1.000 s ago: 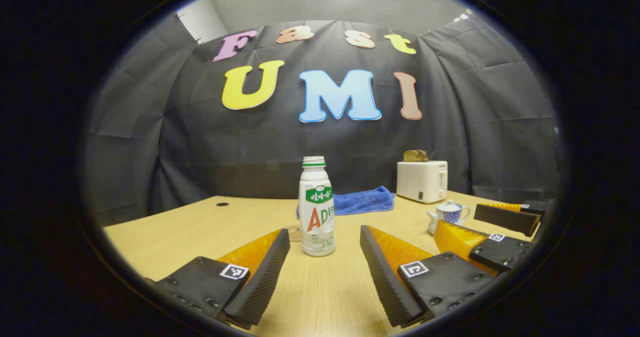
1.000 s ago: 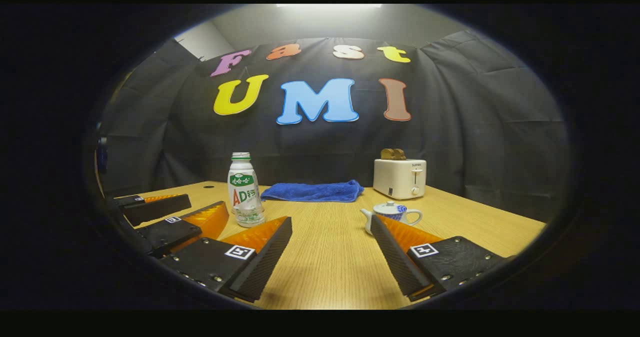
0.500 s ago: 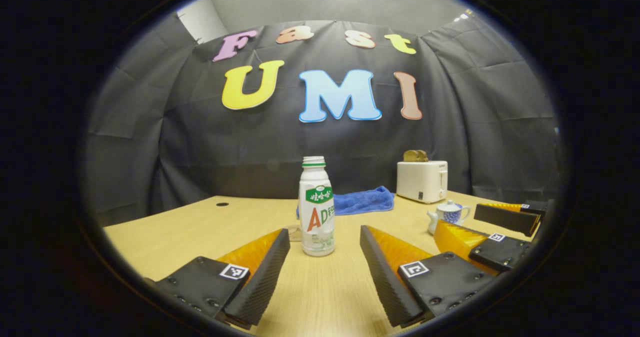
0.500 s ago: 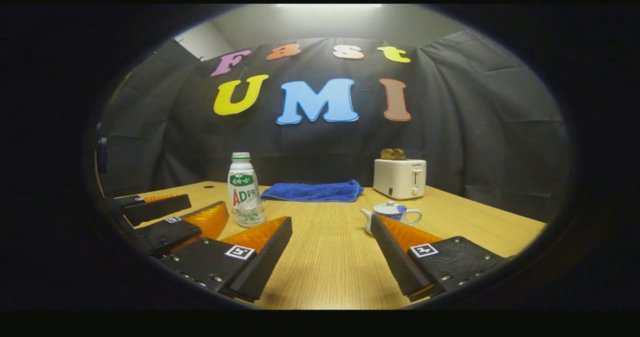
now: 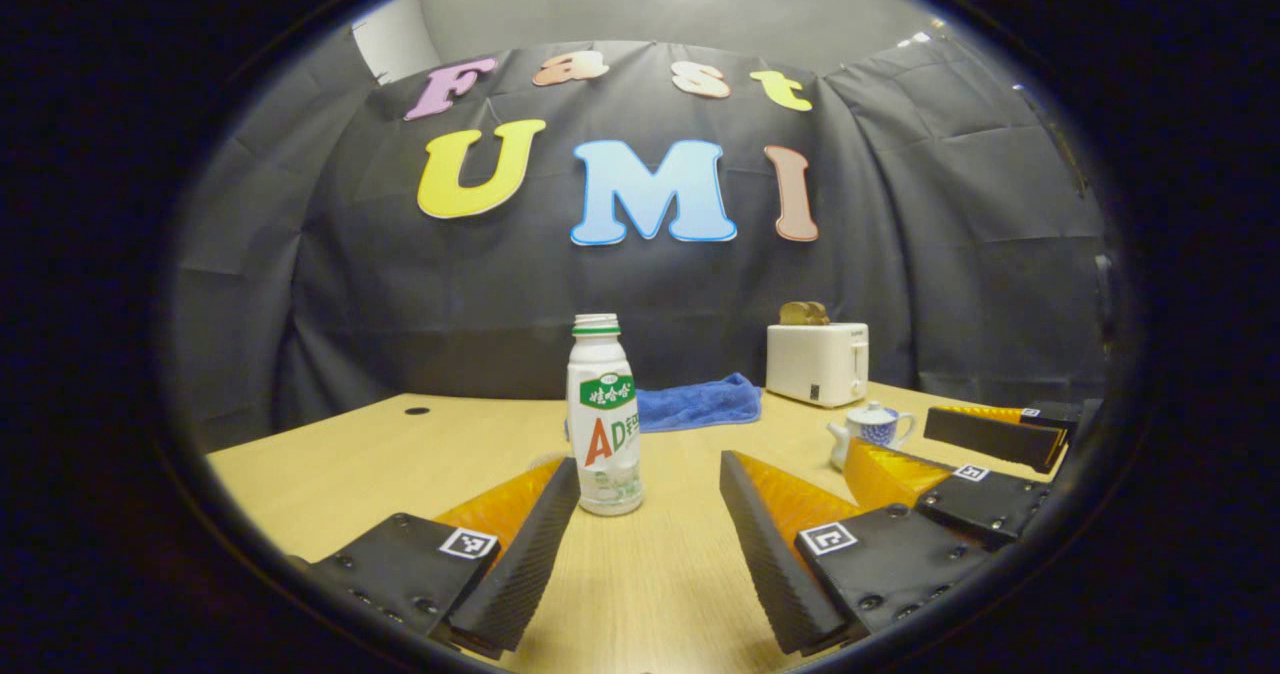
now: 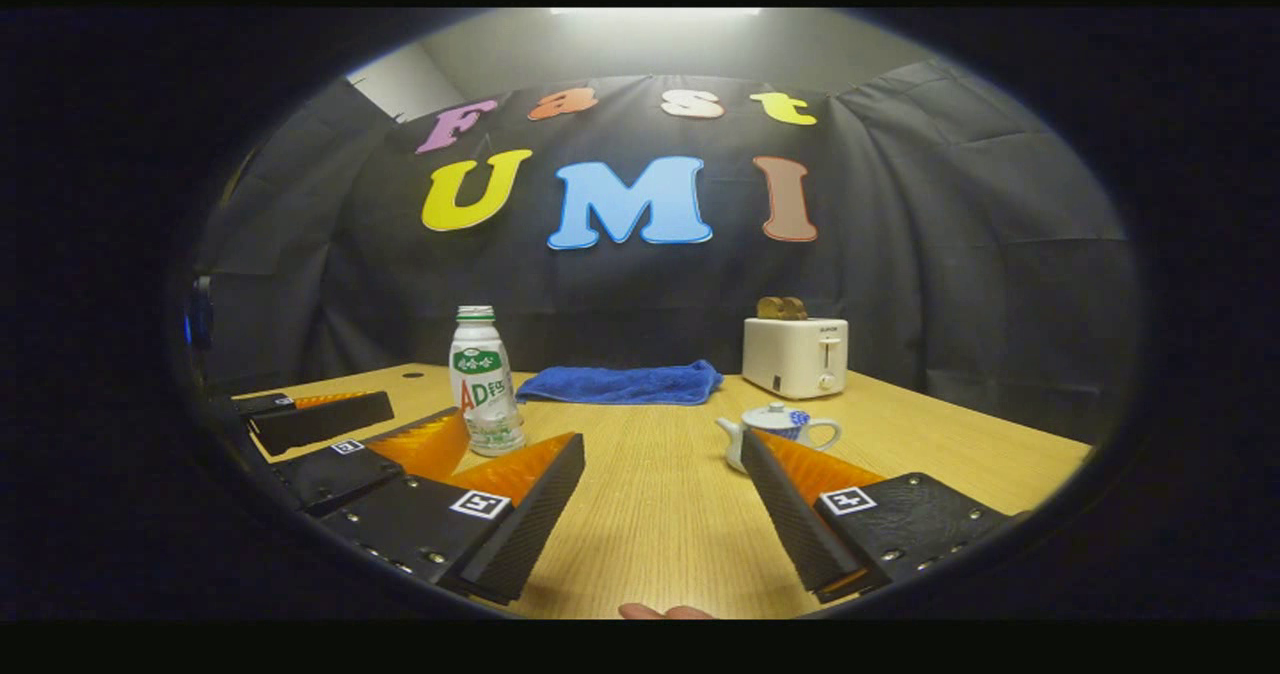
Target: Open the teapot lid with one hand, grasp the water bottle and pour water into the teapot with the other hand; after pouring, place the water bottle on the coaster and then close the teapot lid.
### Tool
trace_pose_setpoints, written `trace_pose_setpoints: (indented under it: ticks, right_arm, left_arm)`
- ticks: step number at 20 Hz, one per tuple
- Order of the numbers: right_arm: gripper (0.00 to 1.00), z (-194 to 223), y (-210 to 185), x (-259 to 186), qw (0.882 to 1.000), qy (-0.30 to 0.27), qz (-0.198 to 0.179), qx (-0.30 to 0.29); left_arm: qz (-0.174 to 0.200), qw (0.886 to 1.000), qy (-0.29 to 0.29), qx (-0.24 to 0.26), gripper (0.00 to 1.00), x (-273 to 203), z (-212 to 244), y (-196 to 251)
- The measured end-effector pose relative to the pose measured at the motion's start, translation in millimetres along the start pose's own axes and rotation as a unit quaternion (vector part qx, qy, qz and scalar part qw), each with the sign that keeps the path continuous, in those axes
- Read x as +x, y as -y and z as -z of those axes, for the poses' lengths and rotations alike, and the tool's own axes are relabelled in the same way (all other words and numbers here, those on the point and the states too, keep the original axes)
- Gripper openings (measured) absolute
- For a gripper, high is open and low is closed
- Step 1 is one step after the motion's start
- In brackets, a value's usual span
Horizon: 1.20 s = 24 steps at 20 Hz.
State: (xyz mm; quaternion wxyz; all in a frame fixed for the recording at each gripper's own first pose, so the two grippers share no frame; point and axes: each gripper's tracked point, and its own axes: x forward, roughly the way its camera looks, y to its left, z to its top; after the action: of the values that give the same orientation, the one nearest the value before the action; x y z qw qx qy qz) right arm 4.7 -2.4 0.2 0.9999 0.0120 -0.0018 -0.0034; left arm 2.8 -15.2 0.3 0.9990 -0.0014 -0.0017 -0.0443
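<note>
Between the spread fingers of the left gripper (image 5: 650,554), just ahead, stands the uncapped water bottle (image 5: 603,414), upright, nearly empty. Right gripper (image 6: 660,524), equally spread, holds nothing; the lidded teapot (image 6: 778,426) sits past its right finger. Behind: blue cloth (image 6: 622,382), toaster (image 6: 795,356), open table (image 6: 660,494) between.

In the right gripper view, the right claw (image 6: 660,489) has one finger (image 6: 790,499) covering the lower front of the teapot (image 6: 780,422). The bottle (image 6: 484,384) base sits behind the left claw's finger (image 6: 425,444). A fingertip (image 6: 665,611) is cut off at the bottom edge.

In the left gripper view, the coaster cannot be made out.
</note>
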Motion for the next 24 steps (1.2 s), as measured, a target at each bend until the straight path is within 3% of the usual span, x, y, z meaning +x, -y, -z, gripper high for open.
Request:
trace_pose_setpoints:
  ticks: [6, 10, 13, 17, 19, 20, 22, 23, 24]
  right_arm:
    - [0.96, -21.6, 30.9, 29.2, 1.0, 0.002, 0.014, -0.023]
    - [0.96, -12.6, 54.6, 61.3, 0.998, -0.04, 0.028, -0.028]
    - [0.97, -7.5, 83.0, 83.0, 0.996, -0.061, 0.054, -0.026]
    - [0.97, -9.1, 98.3, 105.3, 0.995, -0.067, 0.066, -0.025]
    - [0.97, -7.4, 98.0, 112.7, 0.995, -0.074, 0.06, -0.023]
    - [0.94, -1.9, 96.4, 116.6, 0.994, -0.084, 0.058, -0.029]
    - [0.77, 10.6, 103.5, 121.4, 0.991, -0.105, 0.068, -0.045]
    - [0.4, 7.9, 101.1, 121.2, 0.992, -0.1, 0.063, -0.036]
    - [0.34, 8.7, 100.2, 122.9, 0.992, -0.101, 0.07, -0.03]
  left_arm:
    - [-0.012, 1.0, -0.003, 0.021, 1.0, 17.6, -5.7, -12.1]
    - [0.001, 1.0, 0.011, 0.012, 1.0, 40.2, -30.8, -14.2]
    - [-0.014, 1.0, 0.02, 0.019, 1.0, 55.1, -43.7, -32.7]
    - [-0.018, 1.0, 0.002, 0.009, 1.0, 75.1, -34.6, -47.0]
    - [-0.02, 1.0, -0.012, 0.005, 0.94, 83.4, -25.4, -54.2]
    - [-0.024, 1.0, -0.016, 0.004, 0.95, 84.4, -22.5, -57.7]
    - [-0.029, 0.999, -0.018, 0.004, 0.95, 86.7, -21.1, -63.7]
    - [-0.029, 0.999, -0.018, 0.004, 0.95, 87.0, -21.3, -66.1]
    - [-0.03, 0.999, -0.018, 0.002, 0.95, 87.0, -20.6, -67.5]
